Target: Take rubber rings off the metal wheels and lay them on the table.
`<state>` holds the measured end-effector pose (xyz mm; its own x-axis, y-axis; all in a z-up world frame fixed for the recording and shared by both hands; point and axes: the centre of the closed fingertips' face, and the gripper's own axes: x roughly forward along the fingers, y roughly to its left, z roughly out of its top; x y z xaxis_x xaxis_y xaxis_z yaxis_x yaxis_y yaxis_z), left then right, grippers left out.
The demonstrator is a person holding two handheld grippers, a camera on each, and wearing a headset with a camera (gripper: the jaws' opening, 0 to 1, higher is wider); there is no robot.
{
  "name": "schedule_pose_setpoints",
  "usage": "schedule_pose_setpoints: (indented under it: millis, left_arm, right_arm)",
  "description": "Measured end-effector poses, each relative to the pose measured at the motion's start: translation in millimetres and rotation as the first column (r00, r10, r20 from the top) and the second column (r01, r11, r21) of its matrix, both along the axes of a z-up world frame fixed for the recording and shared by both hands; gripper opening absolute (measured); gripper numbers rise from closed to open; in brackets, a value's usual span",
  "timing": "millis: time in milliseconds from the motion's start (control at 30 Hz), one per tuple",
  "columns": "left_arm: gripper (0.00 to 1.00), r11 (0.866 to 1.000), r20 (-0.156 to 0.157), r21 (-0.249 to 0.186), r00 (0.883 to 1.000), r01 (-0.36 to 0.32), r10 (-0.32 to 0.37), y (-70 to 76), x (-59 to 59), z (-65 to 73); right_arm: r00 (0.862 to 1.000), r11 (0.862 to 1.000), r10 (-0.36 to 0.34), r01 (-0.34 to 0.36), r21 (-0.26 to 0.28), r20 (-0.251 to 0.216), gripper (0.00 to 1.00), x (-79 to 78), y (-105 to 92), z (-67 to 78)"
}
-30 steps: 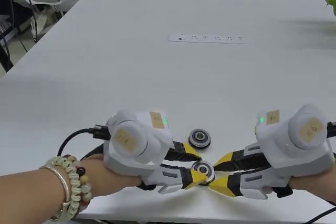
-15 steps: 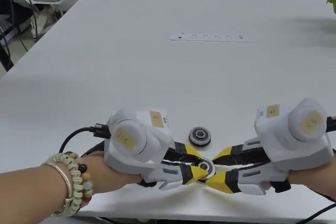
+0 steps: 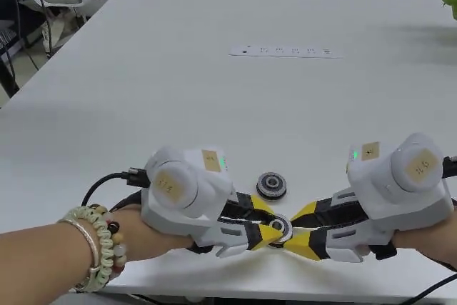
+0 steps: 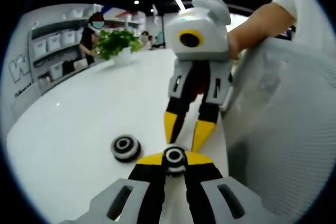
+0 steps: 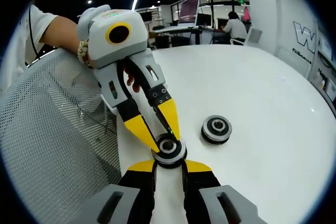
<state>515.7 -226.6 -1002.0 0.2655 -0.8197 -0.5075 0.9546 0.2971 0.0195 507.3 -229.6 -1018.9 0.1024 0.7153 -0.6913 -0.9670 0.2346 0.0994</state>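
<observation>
right gripper [image 5: 169,165] nearer the left gripper [image 4: 174,158], both on one metal wheel [image 3: 278,228]

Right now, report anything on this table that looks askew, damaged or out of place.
Nothing stands out. The left gripper and right gripper both clamp the near wheel by the table's front edge. The second wheel lies flat just beyond them, and the power strip sits straight farther back.

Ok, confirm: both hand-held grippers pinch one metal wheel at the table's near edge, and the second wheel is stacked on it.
Not stacked. In the head view the second black-rimmed metal wheel lies apart on the white table, just beyond the pinched black-rimmed metal wheel. The left hand-held gripper and right hand-held gripper pinch that one.
</observation>
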Motion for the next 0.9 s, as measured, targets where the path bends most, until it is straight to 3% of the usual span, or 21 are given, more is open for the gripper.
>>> schedule_pose_setpoints:
  millis: [233,533,900]
  left_arm:
    - [0.14,1.0,0.0,-0.001,1.0,-0.001,0.001,0.1,-0.1,0.0]
    - [0.14,1.0,0.003,0.0,1.0,-0.001,0.001,0.1,0.1,0.0]
    - [0.14,1.0,0.006,0.002,1.0,-0.001,0.001,0.2,0.1,-0.3]
  right_arm:
    - [1.0,1.0,0.0,0.0,-0.009,0.002,0.14,-0.4,-1.3,-0.4]
    - [1.0,1.0,0.006,-0.006,-0.01,0.027,0.22,-0.2,6.8,-1.2]
    - [1.0,1.0,0.009,-0.009,-0.027,0.015,0.15,-0.6,0.4,-2.9]
